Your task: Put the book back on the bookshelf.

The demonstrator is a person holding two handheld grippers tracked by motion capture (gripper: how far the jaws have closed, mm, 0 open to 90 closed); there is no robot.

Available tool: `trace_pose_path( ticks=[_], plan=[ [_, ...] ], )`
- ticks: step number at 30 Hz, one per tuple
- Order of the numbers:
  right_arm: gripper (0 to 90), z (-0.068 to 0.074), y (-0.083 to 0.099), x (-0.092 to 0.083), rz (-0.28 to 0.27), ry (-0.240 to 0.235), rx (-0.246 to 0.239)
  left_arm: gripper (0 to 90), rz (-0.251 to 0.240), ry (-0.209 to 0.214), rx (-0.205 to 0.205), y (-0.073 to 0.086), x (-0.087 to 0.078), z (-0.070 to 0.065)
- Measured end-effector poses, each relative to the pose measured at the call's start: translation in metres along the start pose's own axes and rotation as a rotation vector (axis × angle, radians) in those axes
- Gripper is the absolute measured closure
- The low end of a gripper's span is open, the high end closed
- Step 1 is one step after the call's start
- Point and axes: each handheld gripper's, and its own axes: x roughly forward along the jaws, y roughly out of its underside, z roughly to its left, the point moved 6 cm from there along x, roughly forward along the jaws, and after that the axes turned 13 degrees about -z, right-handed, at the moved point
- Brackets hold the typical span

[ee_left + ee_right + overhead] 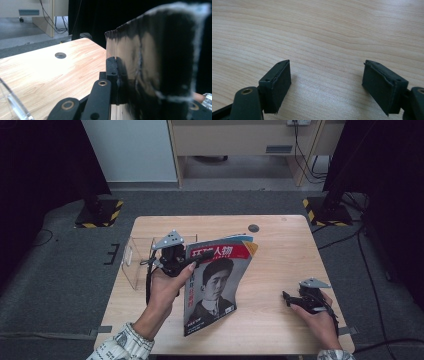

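A magazine (216, 285) with a portrait on its cover is lifted, tilted, above the middle of the wooden table (280, 250). My left gripper (192, 261) is shut on its left edge near the top. The left gripper view has the jaws pinching that edge (118, 75), with the magazine (152, 57) looming dark and blurred just to the right. My right gripper (287, 299) rests low near the table's front right corner, pointing left. In the right gripper view it stands open (325, 85) over bare wood, nothing between its pads.
A clear plastic holder (134, 256) stands on the table's left side, just behind my left hand; its edge (10, 105) shows in the left gripper view. A round cable hole (253, 228) sits near the far edge. Black stands with striped bases flank the table.
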Motion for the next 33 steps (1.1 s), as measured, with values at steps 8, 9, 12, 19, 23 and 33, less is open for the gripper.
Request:
trace_pose_path(
  ticks=[8, 9, 12, 19, 23, 33],
  plan=[
    [23.0, 0.0, 0.0, 0.0, 0.001, -0.002, 0.0, 86.7, -0.004, -0.016, 0.009, -0.004, -0.01, 0.005],
    [22.9, 0.0, 0.0, 0.0, 0.001, -0.002, -0.001, 86.7, -0.004, -0.018, 0.011, -0.005, -0.012, 0.005],
    [22.9, 0.0, 0.0, 0.0, 0.002, -0.005, -0.001, 86.7, -0.007, -0.022, 0.012, -0.006, -0.019, 0.007],
    [22.9, 0.001, 0.0, 0.0, 0.002, -0.003, 0.004, 86.7, -0.017, -0.035, 0.018, -0.01, -0.033, 0.01],
    [22.9, 0.001, -0.001, 0.001, 0.003, -0.005, 0.0, 86.7, -0.034, -0.05, 0.015, -0.014, -0.047, 0.012],
    [22.9, 0.002, 0.0, 0.0, 0.0, -0.01, -0.004, 86.7, -0.075, -0.113, 0.034, -0.016, -0.089, 0.021]
  ],
)
